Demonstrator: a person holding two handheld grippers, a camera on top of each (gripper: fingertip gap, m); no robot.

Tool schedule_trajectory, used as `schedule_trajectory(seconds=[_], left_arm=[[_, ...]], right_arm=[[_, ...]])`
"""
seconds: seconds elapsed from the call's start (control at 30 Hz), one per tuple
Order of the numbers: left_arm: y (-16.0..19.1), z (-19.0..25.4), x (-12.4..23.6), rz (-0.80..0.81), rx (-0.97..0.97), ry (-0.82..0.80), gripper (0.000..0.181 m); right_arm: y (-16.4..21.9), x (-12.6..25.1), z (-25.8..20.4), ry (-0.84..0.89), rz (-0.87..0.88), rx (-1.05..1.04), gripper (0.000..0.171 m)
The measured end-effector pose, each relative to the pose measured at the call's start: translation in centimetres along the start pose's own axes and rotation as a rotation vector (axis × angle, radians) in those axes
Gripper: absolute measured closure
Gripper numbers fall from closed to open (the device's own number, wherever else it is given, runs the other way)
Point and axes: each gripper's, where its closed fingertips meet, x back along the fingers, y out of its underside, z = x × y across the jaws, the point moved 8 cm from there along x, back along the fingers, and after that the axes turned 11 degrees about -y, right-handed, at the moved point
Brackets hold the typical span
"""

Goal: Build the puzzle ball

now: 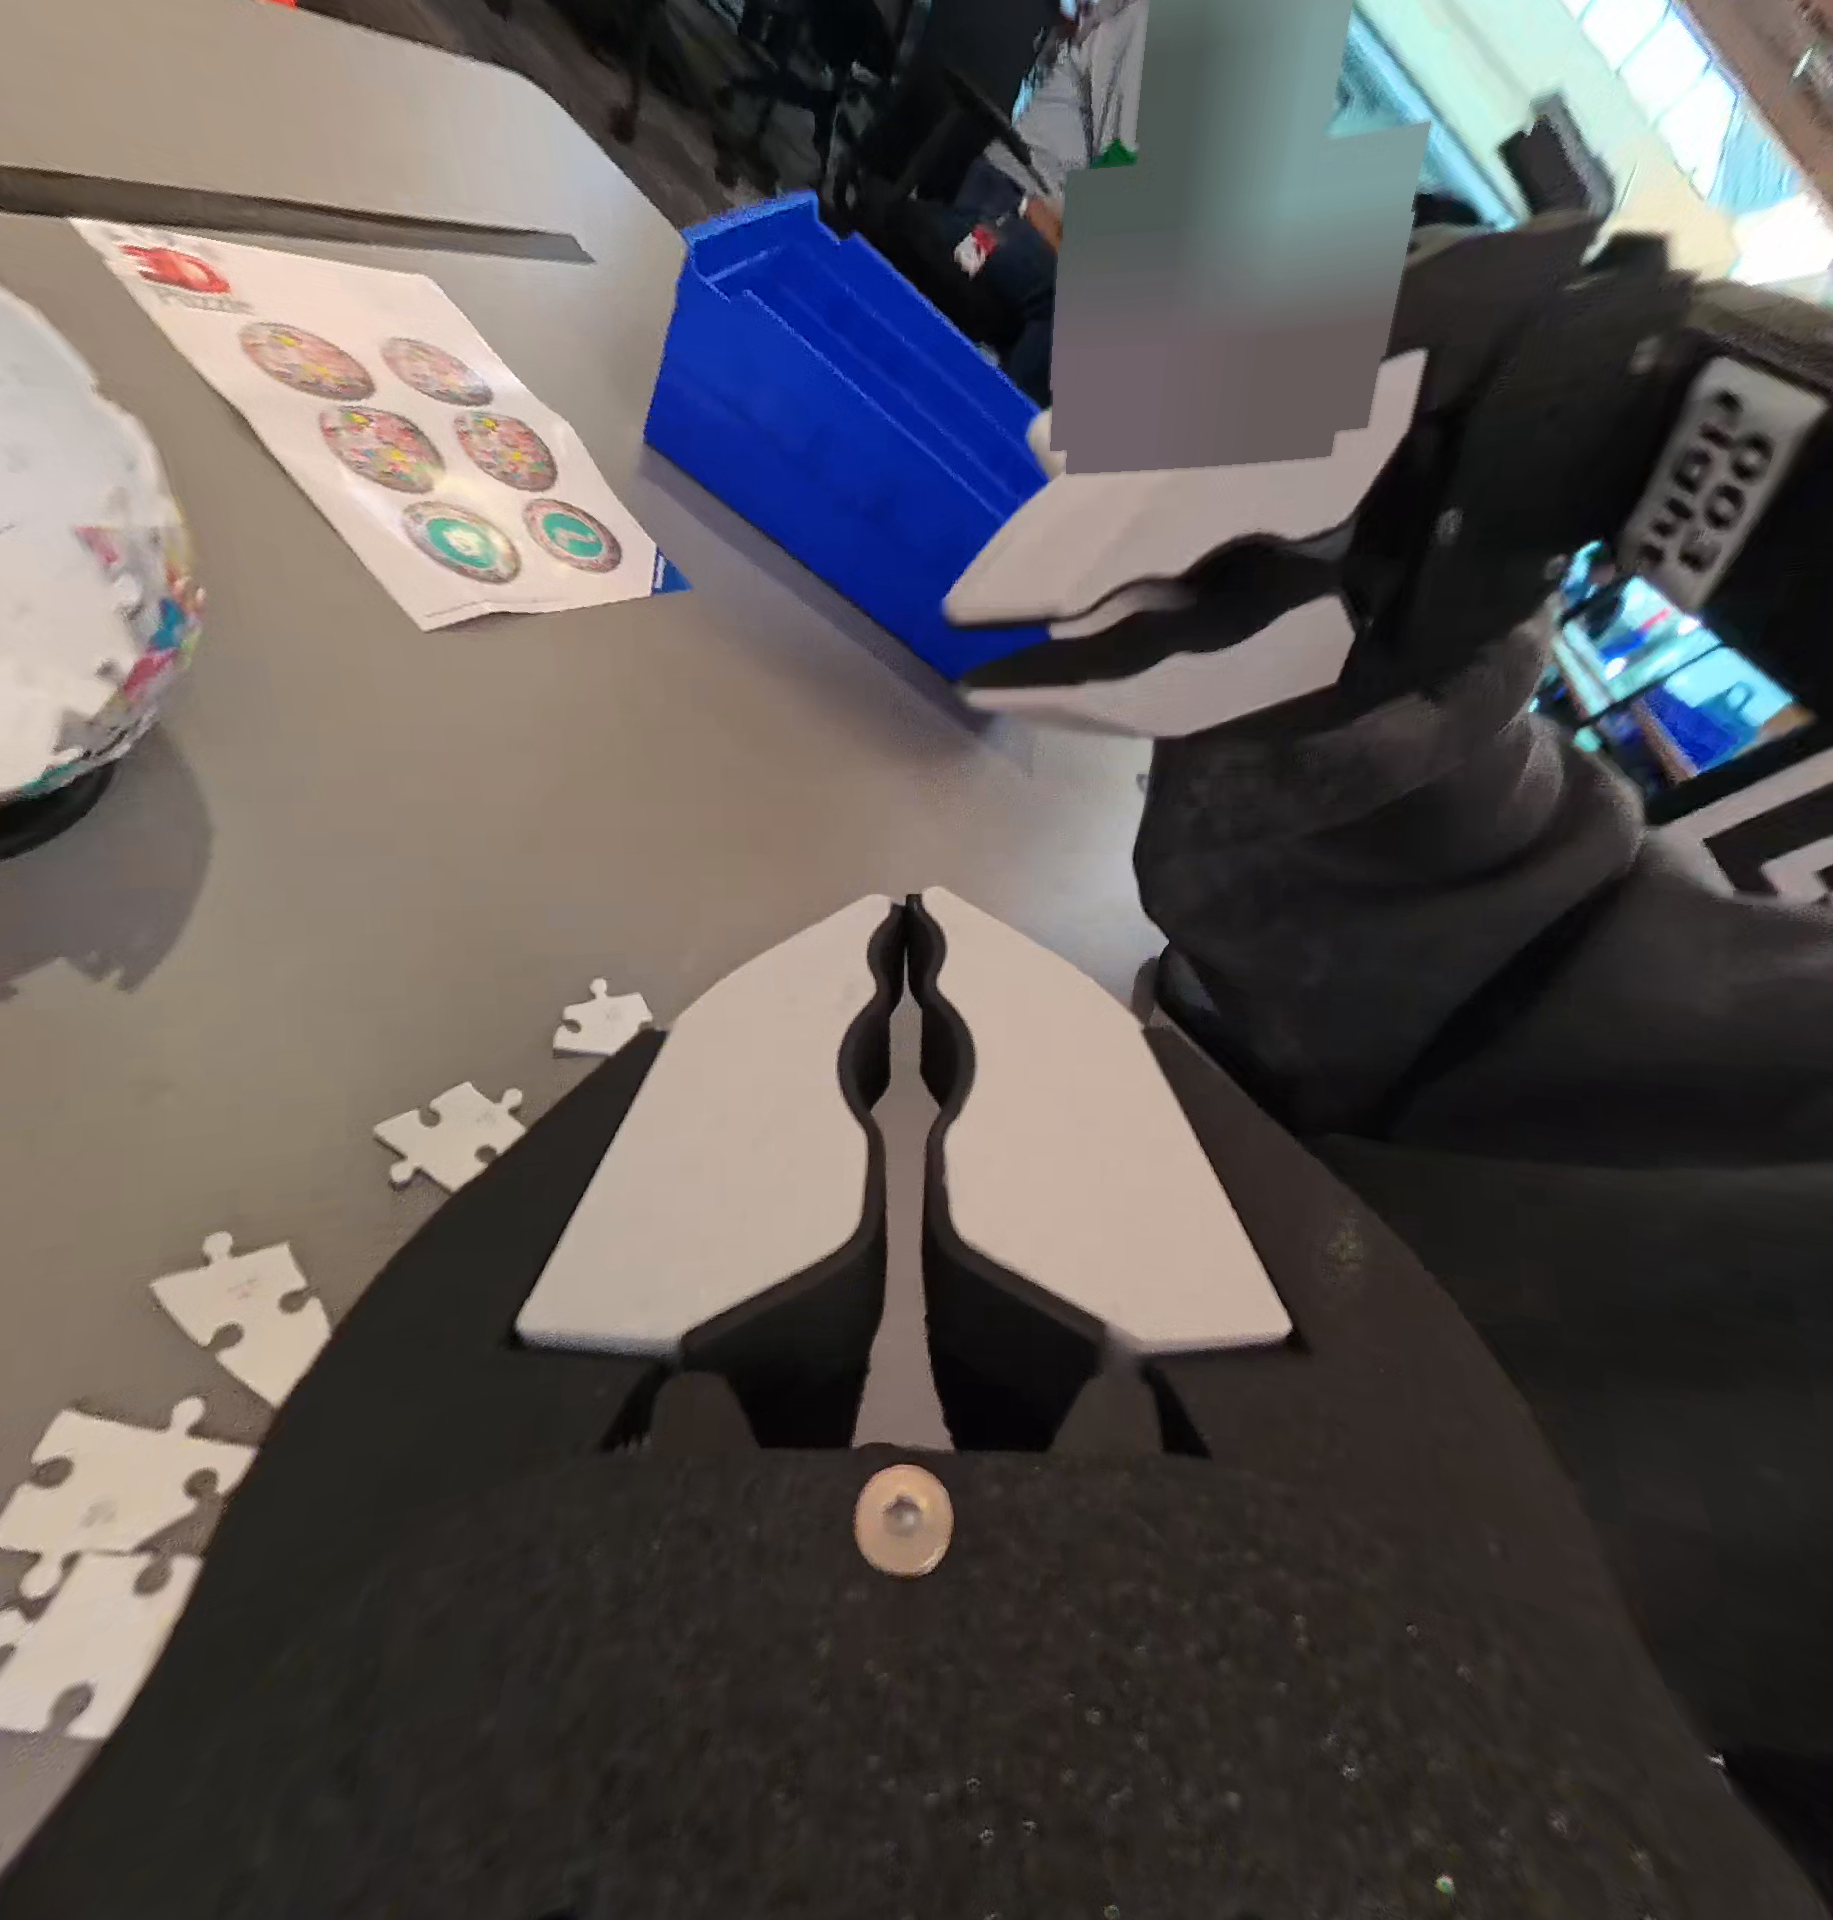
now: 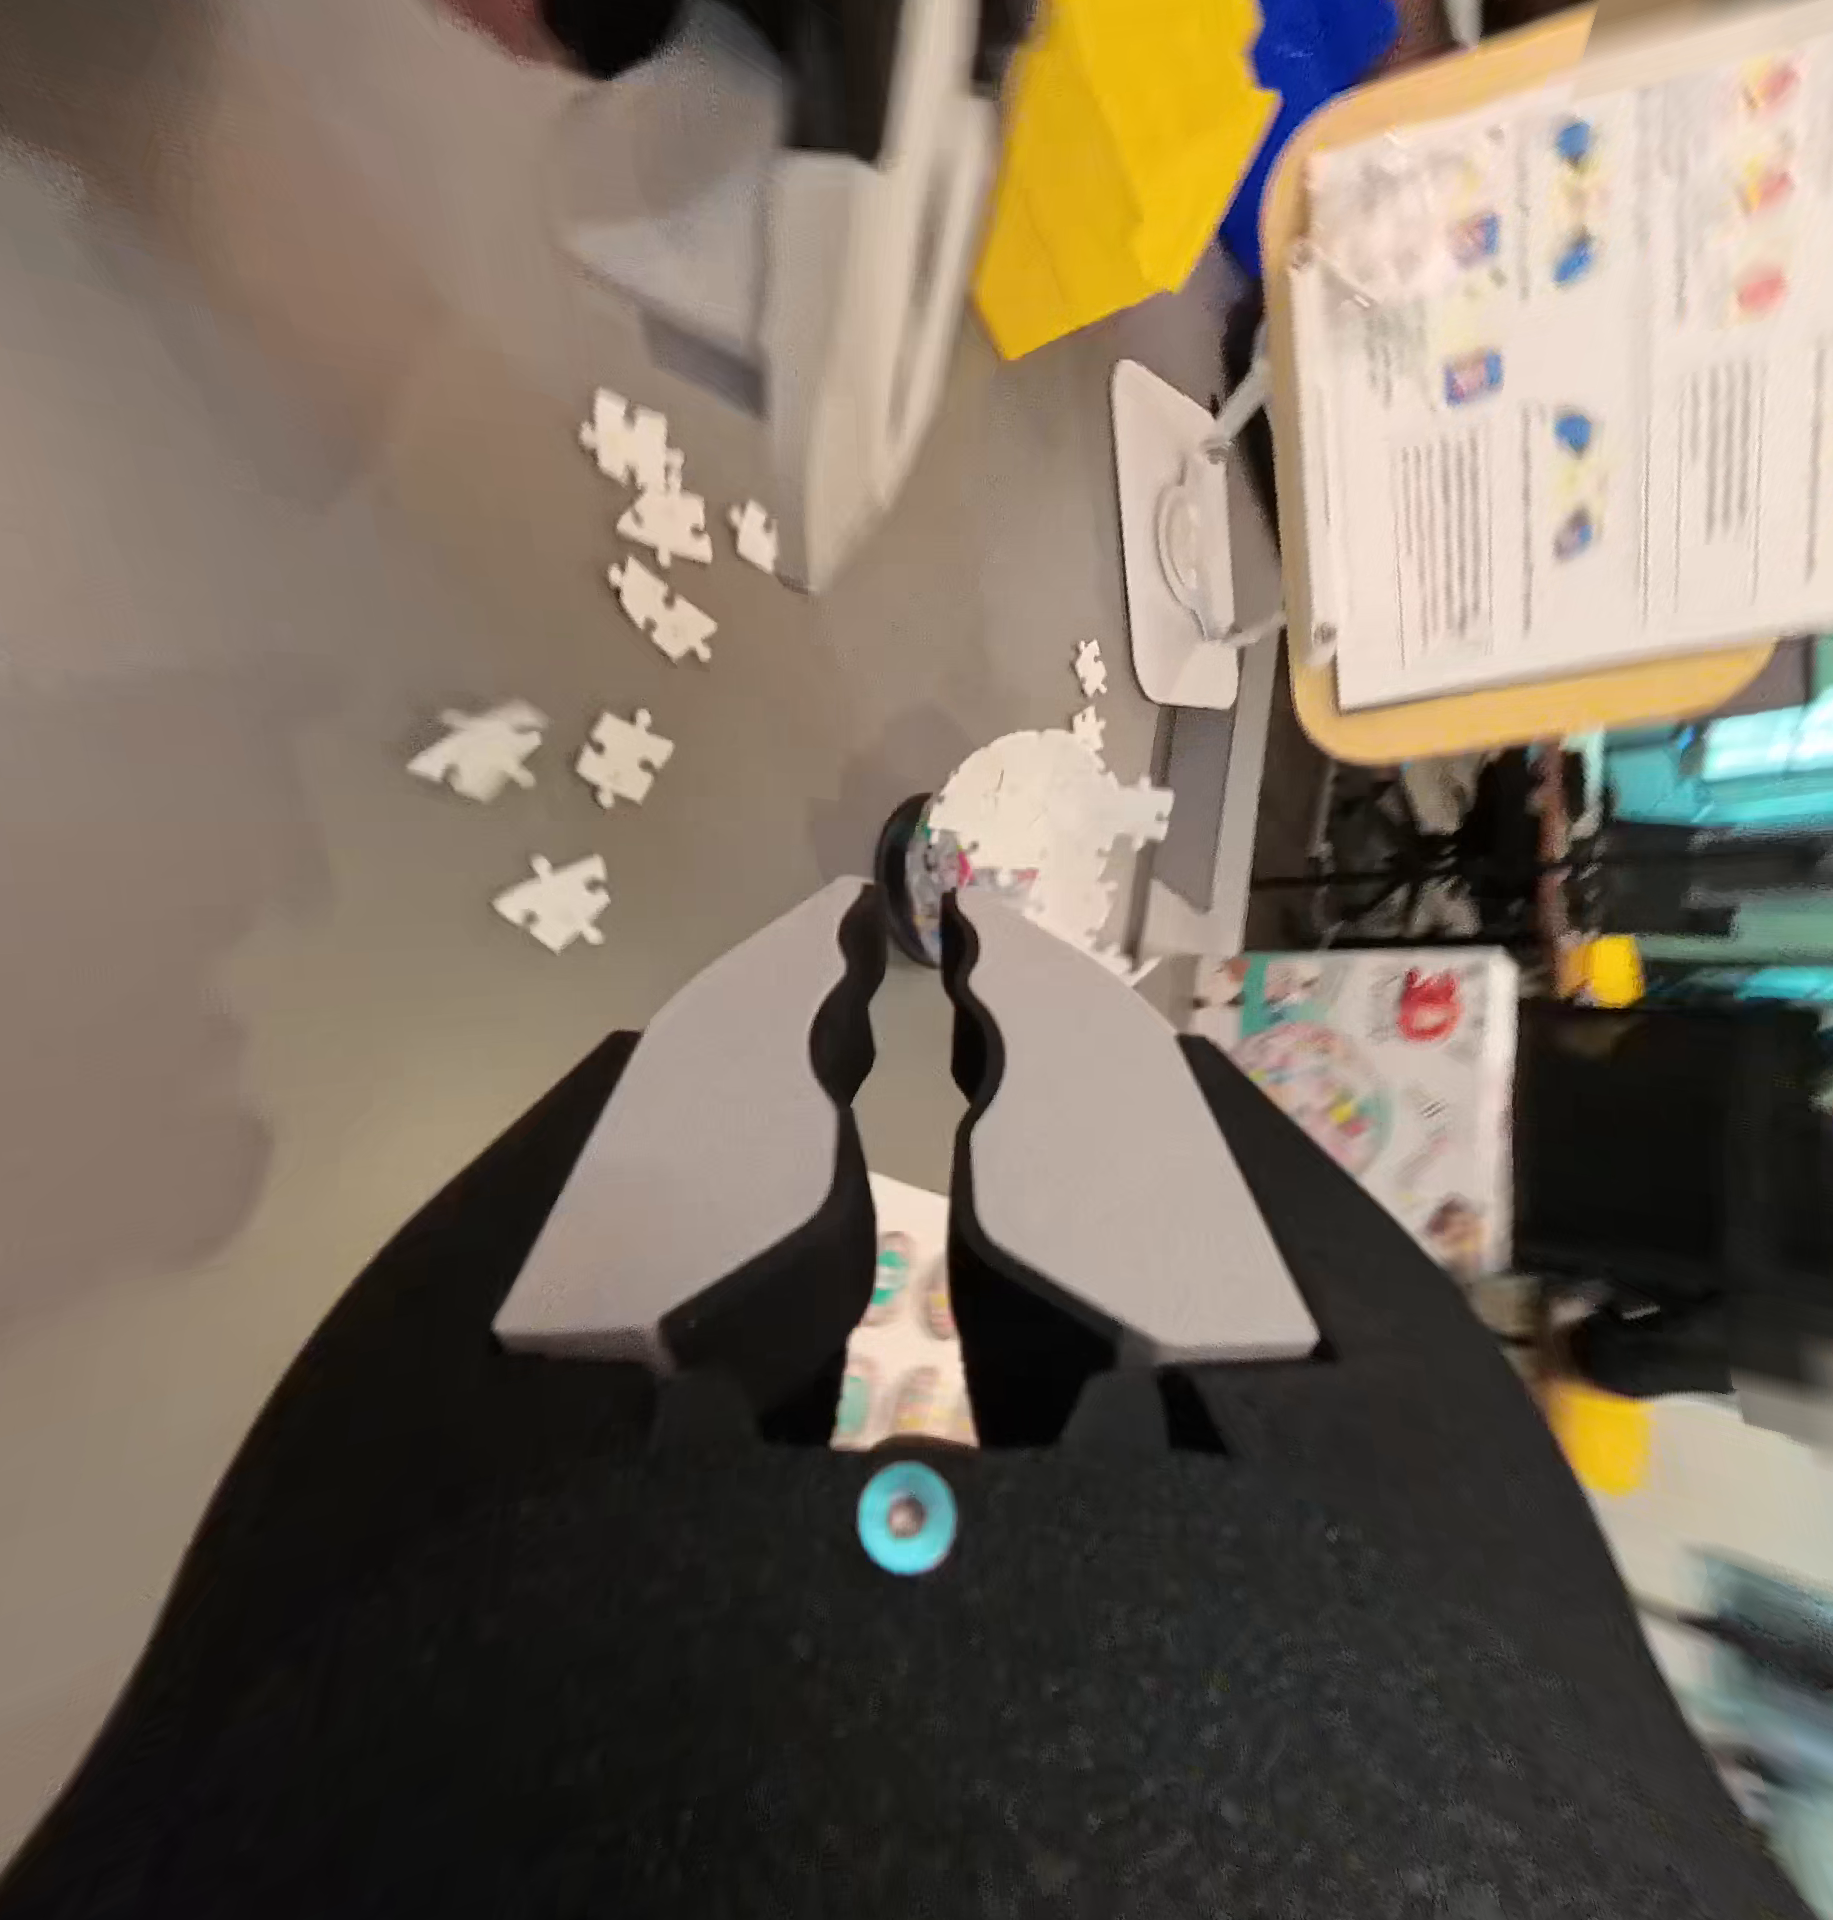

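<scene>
- Left gripper (image 1: 909,902): clenched, tips meeting, nothing between them, above the grey table (image 1: 455,831).
- Right gripper (image 2: 907,902): parted a little, nothing held; seen side-on in the left wrist view near the blue bin (image 1: 839,436).
- Half-built puzzle ball (image 2: 1037,831): on a dark stand on the table, just past the right fingertips; at the far left edge in the left view.
- Loose white puzzle pieces (image 1: 237,1314): scattered on the table left of the left gripper.
- Only in the left view: printed sheet (image 1: 392,426) with round pictures, flat beside the bin.
- Only in the right view, blurred: clipboard (image 2: 1577,353) with pages, yellow bin (image 2: 1109,166), puzzle box (image 2: 1379,1081).
- Writing present on sheet and box, not given.
</scene>
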Motion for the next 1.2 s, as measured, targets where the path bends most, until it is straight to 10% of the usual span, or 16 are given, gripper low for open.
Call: schedule_trajectory(seconds=[0.27, 0.7, 0.93, 1.2], left_arm=[[7.4, -1.5, 2.6, -0.178, -0.194, -0.208, 0.158], [16.4, -0.4, 1.2, -0.412, -0.622, -0.395, 0.101], [16.7, -1.4, 0.3, -0.434, -0.609, -0.348, 0.14], [15.9, 0.3, 0.2, -0.352, -0.761, -0.398, 0.144]], right_arm=[[4.5, -3.3, -10.5, -0.134, 0.247, -0.703, 0.132], [3.7, -3.5, -16.2, -0.112, 0.408, -0.702, 0.144], [3.2, -3.7, -16.4, -0.156, 0.433, -0.688, 0.145], [0.9, -5.3, -16.3, -0.373, 0.593, -0.834, 0.15]])
